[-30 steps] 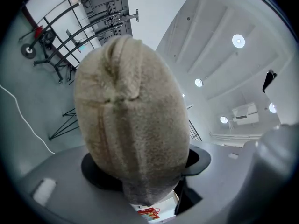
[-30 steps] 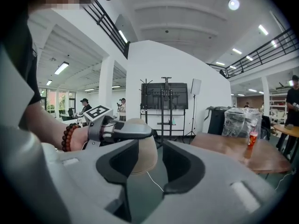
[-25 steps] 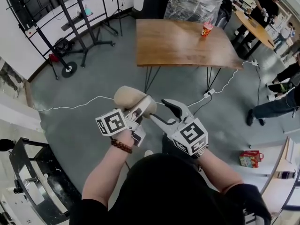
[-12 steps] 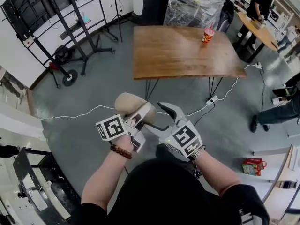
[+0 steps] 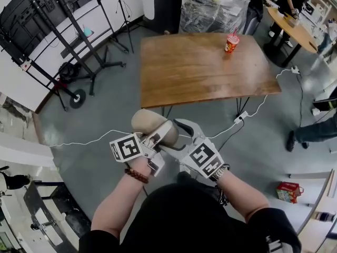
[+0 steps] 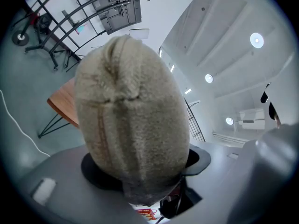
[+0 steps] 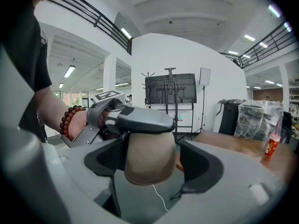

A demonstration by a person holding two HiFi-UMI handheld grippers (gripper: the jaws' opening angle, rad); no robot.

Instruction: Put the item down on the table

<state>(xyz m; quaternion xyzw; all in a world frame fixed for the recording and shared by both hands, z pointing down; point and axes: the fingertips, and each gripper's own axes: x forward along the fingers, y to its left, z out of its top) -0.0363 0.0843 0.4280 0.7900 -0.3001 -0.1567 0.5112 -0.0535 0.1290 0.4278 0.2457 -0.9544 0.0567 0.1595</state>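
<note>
A tan, fuzzy, rounded item (image 5: 147,122) hangs in the air in front of the person, well short of the wooden table (image 5: 205,70). My left gripper (image 5: 159,132) is shut on it; in the left gripper view the item (image 6: 131,125) fills the space between the jaws. My right gripper (image 5: 177,136) is close beside it from the right. Its jaws are opening. They stand on either side of the item (image 7: 149,157), and a gap shows at the right pad. The left gripper's finger (image 7: 140,120) lies over the item's top.
A red cup with a straw (image 5: 231,42) stands near the table's far right edge. A white cable (image 5: 247,107) runs over the grey floor under the table. Black stands (image 5: 79,51) are at the left, a wrapped pallet (image 5: 213,7) behind the table, a red bag (image 5: 287,191) at the right.
The right gripper's jaws have spread wider around the item. The table has come nearer in the head view. The left gripper still holds the item the same way.
</note>
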